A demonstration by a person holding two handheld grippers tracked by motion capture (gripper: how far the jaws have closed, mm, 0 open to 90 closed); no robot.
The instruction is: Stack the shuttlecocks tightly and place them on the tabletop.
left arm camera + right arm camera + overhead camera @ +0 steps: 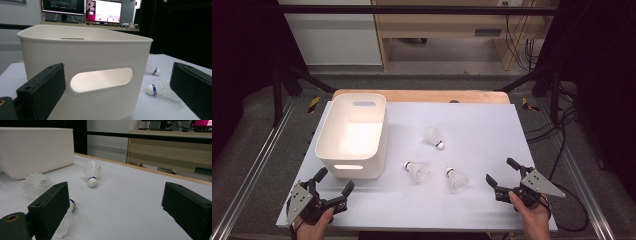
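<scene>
Three white shuttlecocks lie on the white table (492,125) to the right of a white bin (353,135). The right gripper (501,173), held at the near right edge with fingers (48,210) spread wide and gripping nothing, points toward the nearest shuttlecock (457,180), which lies just left of its left finger and apart from it. A second shuttlecock (417,171) lies near the bin; a third (434,137) lies farther back. The left gripper (333,180), fingers likewise apart and empty, faces the bin's near wall with its handle slot (101,79).
</scene>
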